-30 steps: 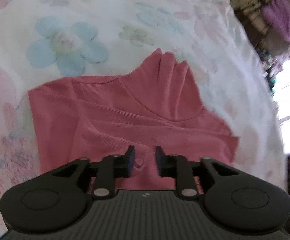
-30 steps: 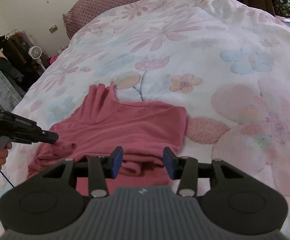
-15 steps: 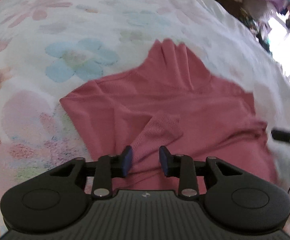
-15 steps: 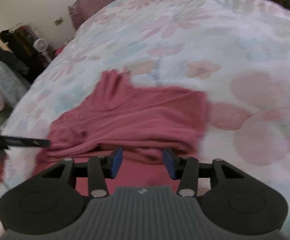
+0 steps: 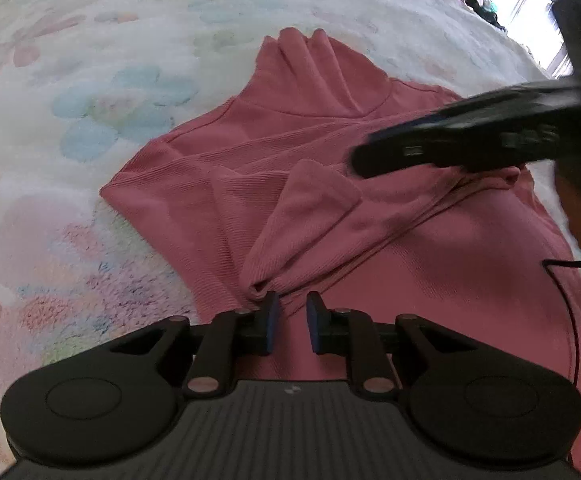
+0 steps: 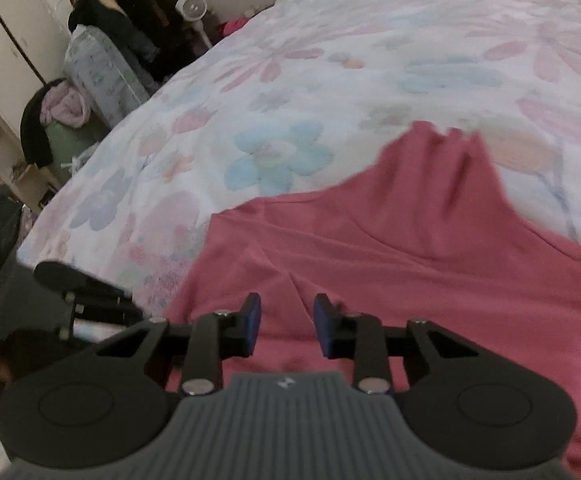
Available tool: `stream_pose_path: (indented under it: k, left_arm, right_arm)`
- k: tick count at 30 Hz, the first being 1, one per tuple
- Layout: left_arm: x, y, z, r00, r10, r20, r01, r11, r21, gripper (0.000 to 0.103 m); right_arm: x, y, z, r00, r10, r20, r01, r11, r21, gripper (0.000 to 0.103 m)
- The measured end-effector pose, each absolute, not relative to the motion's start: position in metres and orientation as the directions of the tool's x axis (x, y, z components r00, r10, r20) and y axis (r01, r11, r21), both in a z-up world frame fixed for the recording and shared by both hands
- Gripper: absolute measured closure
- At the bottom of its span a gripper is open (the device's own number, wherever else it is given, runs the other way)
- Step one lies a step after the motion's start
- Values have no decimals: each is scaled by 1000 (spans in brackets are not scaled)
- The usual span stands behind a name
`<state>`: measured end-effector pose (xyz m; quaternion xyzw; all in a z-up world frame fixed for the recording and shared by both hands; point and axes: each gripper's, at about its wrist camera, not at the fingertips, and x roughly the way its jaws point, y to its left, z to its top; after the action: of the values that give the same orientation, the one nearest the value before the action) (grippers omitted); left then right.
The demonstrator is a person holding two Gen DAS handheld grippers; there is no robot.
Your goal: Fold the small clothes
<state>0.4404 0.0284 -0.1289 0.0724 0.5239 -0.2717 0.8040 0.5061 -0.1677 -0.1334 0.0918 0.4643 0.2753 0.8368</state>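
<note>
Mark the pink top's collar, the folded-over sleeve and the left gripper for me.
collar point(image 5: 314, 68), left wrist view, on the ribbed turtleneck near the top.
folded-over sleeve point(image 5: 310, 204), left wrist view, on the cuff end lying across the body.
left gripper point(image 5: 289, 322), left wrist view, midway between its fingertips.

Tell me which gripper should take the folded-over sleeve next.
Left. The left gripper sits open right at the sleeve bunch on the pink top; the right gripper hovers open over flat fabric.

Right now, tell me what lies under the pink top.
The pink top lies on the floral bedspread, which shows all around it. One sleeve is folded over its body. Whatever sits directly beneath the fabric is covered.
</note>
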Motion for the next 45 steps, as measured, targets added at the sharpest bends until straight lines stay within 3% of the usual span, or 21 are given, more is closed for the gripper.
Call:
stream_pose_path:
  k: [5, 7, 13, 17, 18, 19, 20, 26, 30, 35, 36, 37, 38, 39, 42, 44, 45]
  left_arm:
    - [442, 40, -110, 358, -379, -853, 504, 848, -165, 82]
    - [447, 40, -108, 360, -360, -861, 512, 848, -141, 82]
    - [448, 33, -115, 366, -332, -869, 568, 819, -74, 81]
    - [447, 26, -126, 365, -304, -880, 587, 809, -36, 76]
    - [447, 26, -127, 365, -314, -877, 586, 809, -46, 78]
    - [445, 25, -126, 362, -325, -874, 593, 804, -54, 89]
    - [443, 24, -126, 358, -326, -875, 603, 796, -50, 92]
    - [420, 18, -128, 331, -245, -911, 686, 726, 54, 94]
    - [412, 23, -119, 311, -266, -912, 691, 723, 25, 91]
    - [428, 27, -93, 385, -338, -859, 591, 805, -51, 88]
    - [437, 28, -91, 414, -325, -850, 547, 835, -53, 81]
    - [445, 29, -91, 429, -319, -845, 509, 858, -66, 73]
    - [455, 30, -92, 430, -328, -841, 471, 876, -101, 68]
    - [466, 33, -95, 424, -354, -834, 429, 889, -159, 62]
    - [491, 41, -112, 394, -426, -815, 319, 895, -313, 62]
    - [501, 42, -125, 383, -436, -814, 277, 895, -348, 62]
    - [503, 41, -130, 386, -439, -812, 270, 895, -356, 62]
  right_arm:
    - [536, -140, -150, 385, 538, -750, -340, 838, 426, 72]
    - [542, -137, -160, 350, 545, -762, -325, 834, 447, 103]
    - [508, -158, -135, 343, 635, -692, -422, 763, 490, 103]
    - [482, -168, -140, 301, 604, -739, -467, 768, 438, 103]
    - [478, -168, -143, 299, 588, -752, -474, 775, 417, 103]
    - [475, -169, -148, 303, 569, -764, -469, 787, 400, 103]
    - [473, -169, -151, 305, 563, -768, -463, 792, 397, 103]
    - [458, -166, -155, 283, 563, -776, -508, 775, 377, 102]
    - [444, -173, -154, 268, 554, -788, -521, 771, 366, 102]
    - [446, -191, -135, 383, 540, -749, -450, 818, 359, 99]
    - [450, -194, -132, 411, 530, -742, -419, 832, 363, 91]
    - [456, -198, -131, 434, 514, -740, -374, 850, 371, 69]
    - [462, -200, -131, 441, 505, -742, -338, 859, 384, 61]
    - [469, -201, -134, 443, 503, -742, -303, 863, 404, 60]
    - [488, -205, -151, 415, 516, -749, -205, 856, 476, 60]
    - [496, -208, -165, 393, 533, -750, -144, 841, 522, 66]
    - [497, -209, -171, 388, 536, -750, -124, 836, 534, 74]
